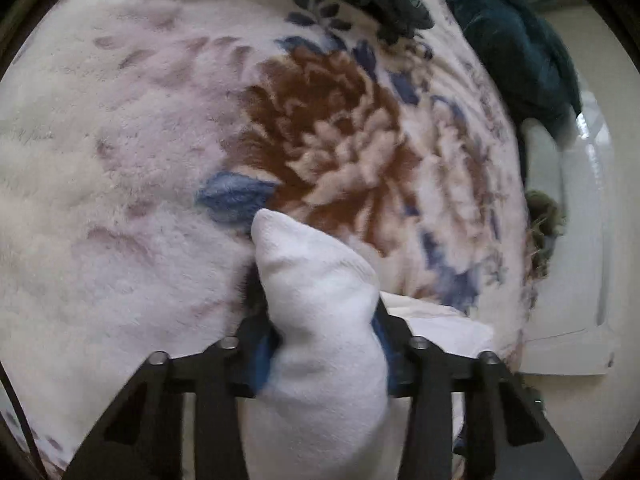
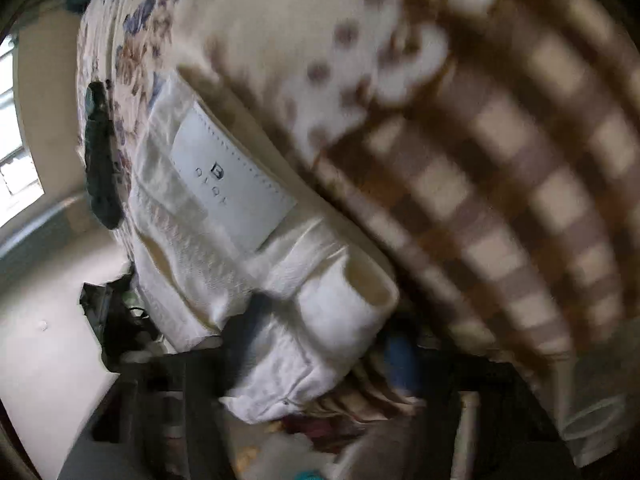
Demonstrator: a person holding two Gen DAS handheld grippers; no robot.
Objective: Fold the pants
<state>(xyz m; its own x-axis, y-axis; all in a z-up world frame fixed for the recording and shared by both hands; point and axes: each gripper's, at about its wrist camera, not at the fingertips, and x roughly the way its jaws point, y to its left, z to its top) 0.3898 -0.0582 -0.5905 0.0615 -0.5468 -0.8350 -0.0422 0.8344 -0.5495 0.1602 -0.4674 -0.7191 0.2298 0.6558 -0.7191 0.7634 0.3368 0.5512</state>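
Gripping a bunched fold of the white pants [image 1: 320, 320], your left tool [image 1: 320, 332] has its blue-padded fingers [image 1: 262, 354] pressed in on either side of the cloth, which pokes up past them in a soft peak. Beyond that peak lies the bed's plush floral blanket [image 1: 160, 140], cream with a big brown bloom and blue leaves. A dark teal garment [image 1: 512, 48] drapes over the blanket's far edge, and a white frame [image 1: 592, 208] stands off to the right beside the bed.

From your right wrist view, much of it blurred, the pants [image 2: 248, 248] lie folded along the edge of the blanket [image 2: 280, 20], with a white rectangular label [image 2: 228, 176] stitched near the waistband facing up. A brown-and-cream checked cover [image 2: 520, 180] fills the right side. Your right tool [image 2: 320, 344] sits at the lower end of the pants, one dark finger on the left and a blue pad on the right, with white cloth between them. Whether those fingers actually press on it you cannot tell through the blur. A dark object [image 2: 100, 156] hangs at the bed's left edge.
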